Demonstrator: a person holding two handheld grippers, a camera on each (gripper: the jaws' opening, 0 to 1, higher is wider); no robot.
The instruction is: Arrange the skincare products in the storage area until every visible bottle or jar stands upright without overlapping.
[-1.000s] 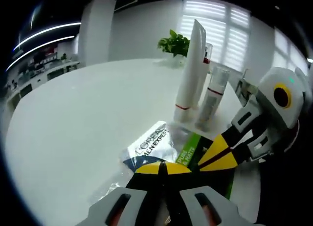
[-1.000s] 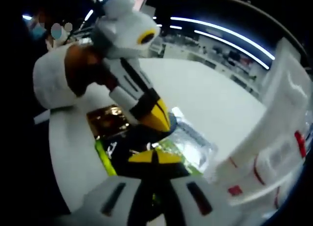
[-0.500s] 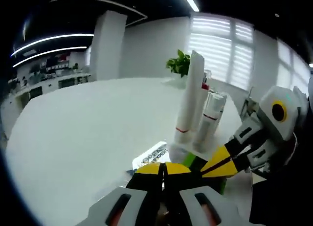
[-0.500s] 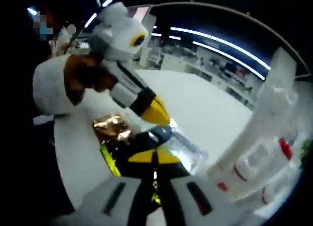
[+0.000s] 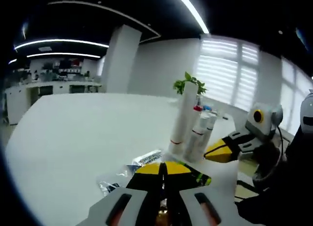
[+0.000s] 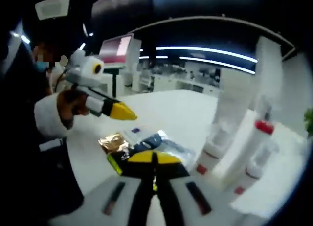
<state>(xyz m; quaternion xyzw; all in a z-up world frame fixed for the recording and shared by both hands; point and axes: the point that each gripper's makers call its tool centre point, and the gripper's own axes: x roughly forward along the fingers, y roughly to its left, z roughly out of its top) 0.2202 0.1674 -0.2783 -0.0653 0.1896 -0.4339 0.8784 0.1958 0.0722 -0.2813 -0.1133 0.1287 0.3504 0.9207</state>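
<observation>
On the white table (image 5: 73, 133), in the left gripper view, a cluster of upright skincare bottles (image 5: 191, 133) stands near the far right side: a tall white tube with a red band and two slimmer bottles with red trim just beside it, touching or nearly so; a green plant (image 5: 188, 83) sits behind them; flat sachets (image 5: 142, 160) lie on the table nearer the camera, one clear and white with dark print, one green and black; the left hand-held gripper (image 5: 164, 168) has its yellow-tipped jaws clenched together above these sachets, and I cannot tell whether anything is pinched between them; the right hand-held gripper (image 5: 221, 151) hangs to the right of the bottles. In the right gripper view, the right hand-held gripper (image 6: 154, 158) is likewise closed over the sachets (image 6: 146, 143), with a gold foil packet (image 6: 112, 142) at their left; the bottles (image 6: 234, 143) stand upright at right; the left hand-held gripper (image 6: 122, 111), held by a gloved hand (image 6: 66, 106), hovers above the table.
</observation>
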